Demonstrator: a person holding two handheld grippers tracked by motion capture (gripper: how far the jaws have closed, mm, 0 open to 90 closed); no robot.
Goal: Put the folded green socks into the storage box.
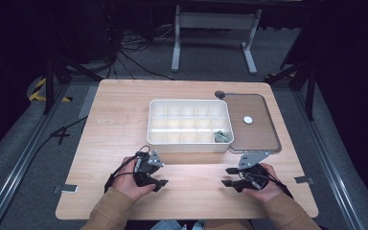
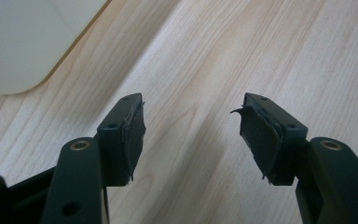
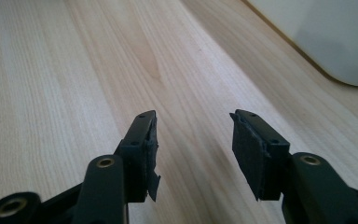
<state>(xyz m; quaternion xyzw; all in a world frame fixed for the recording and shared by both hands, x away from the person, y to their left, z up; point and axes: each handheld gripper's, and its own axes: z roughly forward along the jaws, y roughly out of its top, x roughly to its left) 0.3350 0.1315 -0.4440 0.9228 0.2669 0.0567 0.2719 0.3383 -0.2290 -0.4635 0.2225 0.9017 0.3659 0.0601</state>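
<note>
Right now both your claws rest low on the tabletop [image 1: 124, 115] at the bottom of the frame, each spread wide and holding nothing. Your left claw [image 1: 161, 182] and right claw [image 1: 228, 177] point inward at each other, likely a ready pose. The white divided box [image 1: 190, 125] sits at centre just above them, a small greyish item [image 1: 222, 137] in its lower right compartment. Its lid [image 1: 253, 122] lies flat beside it on the right, leaving the compartments open to reach.
</note>
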